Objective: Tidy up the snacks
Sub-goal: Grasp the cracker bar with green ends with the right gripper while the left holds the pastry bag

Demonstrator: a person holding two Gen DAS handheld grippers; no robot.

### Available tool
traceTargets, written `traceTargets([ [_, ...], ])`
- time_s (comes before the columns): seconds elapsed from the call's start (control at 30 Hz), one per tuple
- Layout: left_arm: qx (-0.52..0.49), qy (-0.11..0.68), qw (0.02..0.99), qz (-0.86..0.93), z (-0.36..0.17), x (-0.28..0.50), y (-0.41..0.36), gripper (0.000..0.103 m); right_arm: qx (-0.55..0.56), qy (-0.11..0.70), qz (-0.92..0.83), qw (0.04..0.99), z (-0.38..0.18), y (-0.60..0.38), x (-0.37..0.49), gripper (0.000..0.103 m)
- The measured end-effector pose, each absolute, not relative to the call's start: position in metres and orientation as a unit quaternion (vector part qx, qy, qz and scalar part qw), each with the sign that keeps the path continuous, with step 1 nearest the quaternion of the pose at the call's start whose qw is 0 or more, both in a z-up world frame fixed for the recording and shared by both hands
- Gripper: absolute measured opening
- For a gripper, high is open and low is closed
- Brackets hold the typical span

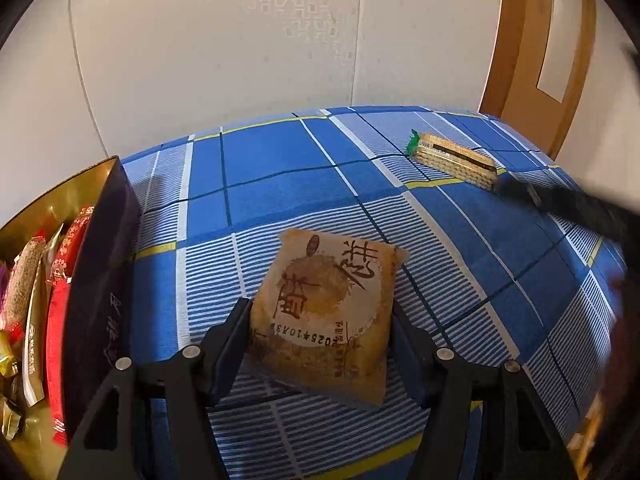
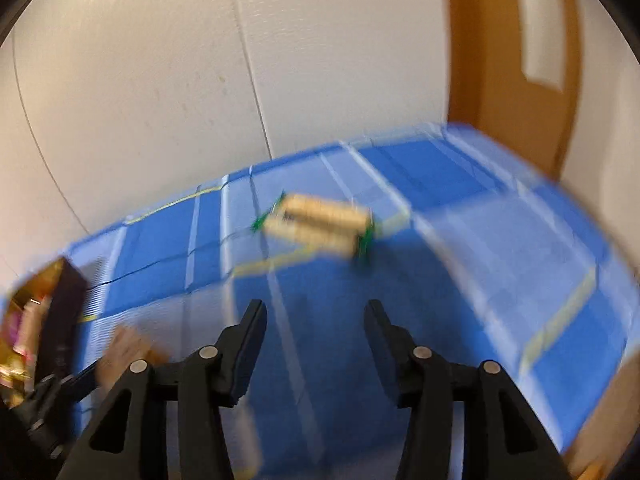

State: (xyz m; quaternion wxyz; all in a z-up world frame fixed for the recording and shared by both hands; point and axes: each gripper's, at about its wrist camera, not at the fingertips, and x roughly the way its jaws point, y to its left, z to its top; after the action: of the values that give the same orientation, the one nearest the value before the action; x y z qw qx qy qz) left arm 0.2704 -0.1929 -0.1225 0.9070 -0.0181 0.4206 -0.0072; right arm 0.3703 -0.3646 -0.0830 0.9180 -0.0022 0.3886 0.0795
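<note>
Left gripper clamped on brown pastry packet, both fingers pressing its sides, packet tilted above blue checked cloth. Dark box just left of it, holding red and gold snack packs. Cracker pack with green ends lies on cloth far right, well apart from box. Right gripper jaws apart, nothing between them, above cloth, pointing toward cracker pack; that view motion-blurred. Box at its left edge. Wooden door behind.
</note>
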Motion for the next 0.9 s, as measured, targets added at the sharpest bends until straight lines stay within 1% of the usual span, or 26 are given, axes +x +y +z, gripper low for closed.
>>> traceTargets([
  [0.07,-0.021,0.42,0.907,-0.007,-0.119,0.269,-0.191,0.066,-0.009,0.393,0.1,0.914,-0.082,-0.364,0.407,0.063],
  [0.2,-0.025,0.421,0.907,-0.008,-0.121,0.268,-0.19,0.066,0.013,0.41,0.101,0.906,-0.088,-0.369,0.459,0.063],
  [0.27,-0.029,0.42,0.907,-0.011,-0.121,0.267,-0.188,0.066,0.032,0.443,0.102,0.89,-0.099,-0.371,0.48,0.063],
  [0.33,-0.033,0.42,0.907,-0.013,-0.12,0.268,-0.187,0.066,0.066,0.477,0.12,0.868,-0.112,-0.376,0.485,0.063],
  [0.43,-0.038,0.42,0.907,-0.014,-0.12,0.268,-0.186,0.066,0.119,0.489,0.177,0.846,-0.109,-0.381,0.467,0.065],
  [0.5,-0.04,0.419,0.907,-0.013,-0.12,0.268,-0.185,0.066,0.097,0.492,0.193,0.844,-0.105,-0.375,0.453,0.065],
  [0.57,-0.041,0.419,0.907,-0.012,-0.12,0.269,-0.186,0.066,0.035,0.48,0.171,0.86,-0.098,-0.363,0.444,0.065],
  [0.7,-0.044,0.419,0.907,-0.013,-0.12,0.269,-0.185,0.066,-0.003,0.483,0.164,0.86,-0.095,-0.336,0.445,0.065],
  [0.83,-0.041,0.42,0.907,-0.013,-0.121,0.269,-0.186,0.066,-0.051,0.479,0.109,0.87,-0.099,-0.31,0.44,0.064],
  [0.9,-0.043,0.419,0.907,-0.015,-0.12,0.269,-0.185,0.066,-0.066,0.461,0.107,0.879,-0.099,-0.306,0.424,0.053],
])
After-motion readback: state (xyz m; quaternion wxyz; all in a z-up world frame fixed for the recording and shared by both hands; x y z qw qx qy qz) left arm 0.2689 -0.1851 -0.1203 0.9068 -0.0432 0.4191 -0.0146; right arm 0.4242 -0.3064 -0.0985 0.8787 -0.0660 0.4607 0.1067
